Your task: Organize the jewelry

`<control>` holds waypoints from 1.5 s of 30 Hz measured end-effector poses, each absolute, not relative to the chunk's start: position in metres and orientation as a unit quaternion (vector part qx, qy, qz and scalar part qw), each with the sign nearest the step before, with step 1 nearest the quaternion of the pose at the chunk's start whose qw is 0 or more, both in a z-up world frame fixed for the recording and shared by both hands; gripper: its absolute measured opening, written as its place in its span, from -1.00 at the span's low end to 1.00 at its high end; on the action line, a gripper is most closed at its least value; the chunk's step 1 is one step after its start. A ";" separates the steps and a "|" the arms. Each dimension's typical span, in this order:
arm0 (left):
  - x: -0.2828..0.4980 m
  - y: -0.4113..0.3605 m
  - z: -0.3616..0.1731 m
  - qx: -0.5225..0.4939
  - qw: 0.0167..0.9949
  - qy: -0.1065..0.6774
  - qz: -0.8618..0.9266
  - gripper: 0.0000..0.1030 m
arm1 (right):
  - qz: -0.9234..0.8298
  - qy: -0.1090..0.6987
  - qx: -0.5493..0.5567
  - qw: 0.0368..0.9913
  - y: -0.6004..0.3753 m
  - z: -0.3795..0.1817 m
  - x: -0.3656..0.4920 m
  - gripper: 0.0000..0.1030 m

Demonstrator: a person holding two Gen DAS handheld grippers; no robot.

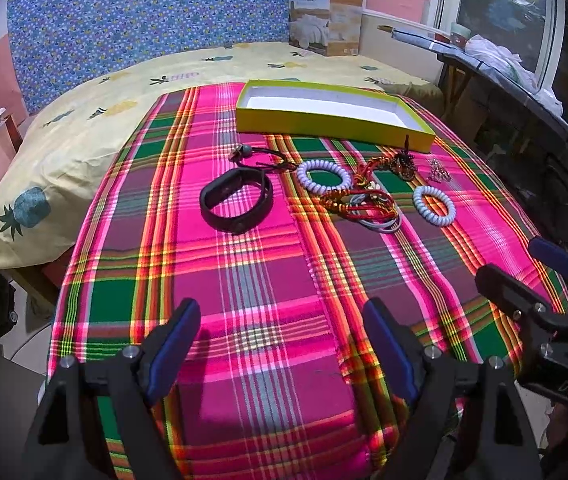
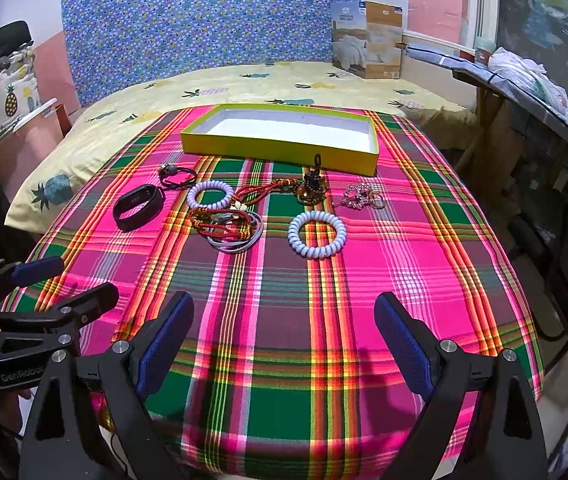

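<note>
Jewelry lies on a plaid cloth (image 1: pixel 259 288) in front of an empty yellow box (image 1: pixel 336 128) (image 2: pixel 279 148). There is a black band (image 1: pixel 236 205) (image 2: pixel 138 207), a black cord bracelet (image 1: pixel 267 158) (image 2: pixel 177 176), two white coil bracelets (image 1: pixel 323 177) (image 1: pixel 434 205) (image 2: pixel 317 234) (image 2: pixel 209 196), a tangle of red and grey cords (image 1: pixel 368 206) (image 2: pixel 227 226), a dark beaded charm (image 1: pixel 403 162) (image 2: pixel 311 190) and a silver chain piece (image 1: pixel 438 171) (image 2: pixel 360 196). My left gripper (image 1: pixel 284 344) is open and empty, near the cloth's front edge. My right gripper (image 2: pixel 284 336) is open and empty, also short of the jewelry.
The cloth lies on a bed with a yellow pineapple sheet (image 1: pixel 83 128). A blue patterned headboard (image 2: pixel 203 24) and a bedding package (image 2: pixel 368 42) stand at the back. A cluttered shelf (image 2: pixel 524 76) runs along the right. The right gripper shows at the left wrist view's right edge (image 1: pixel 524 276).
</note>
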State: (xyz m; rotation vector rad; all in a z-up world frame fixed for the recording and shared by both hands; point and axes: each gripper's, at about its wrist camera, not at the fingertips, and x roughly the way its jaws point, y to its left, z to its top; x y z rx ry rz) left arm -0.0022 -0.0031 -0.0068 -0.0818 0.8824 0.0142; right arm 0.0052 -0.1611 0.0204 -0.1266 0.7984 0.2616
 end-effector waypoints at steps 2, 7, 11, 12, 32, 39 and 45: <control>-0.002 -0.003 -0.007 -0.041 0.903 0.427 0.007 0.65 | 0.127 0.387 -0.061 0.911 -0.161 0.020 0.005 0.78; -0.001 -0.002 -0.008 -0.045 0.902 0.429 0.005 0.65 | 0.128 0.387 -0.062 0.911 -0.161 0.020 0.006 0.78; 0.000 -0.001 -0.008 -0.046 0.902 0.429 0.005 0.65 | 0.128 0.387 -0.061 0.911 -0.161 0.019 0.006 0.78; 0.000 -0.001 -0.008 -0.047 0.902 0.429 0.003 0.65 | 0.128 0.387 -0.062 0.911 -0.161 0.019 0.006 0.78; 0.002 0.002 -0.010 -0.059 0.901 0.430 -0.006 0.65 | 0.134 0.385 -0.061 0.911 -0.158 0.021 0.007 0.78; 0.004 0.007 -0.010 -0.069 0.902 0.426 -0.001 0.62 | 0.141 0.383 -0.061 0.911 -0.157 0.019 0.008 0.78; 0.009 0.013 -0.012 -0.074 0.903 0.424 -0.001 0.56 | 0.143 0.383 -0.061 0.910 -0.158 0.018 0.011 0.78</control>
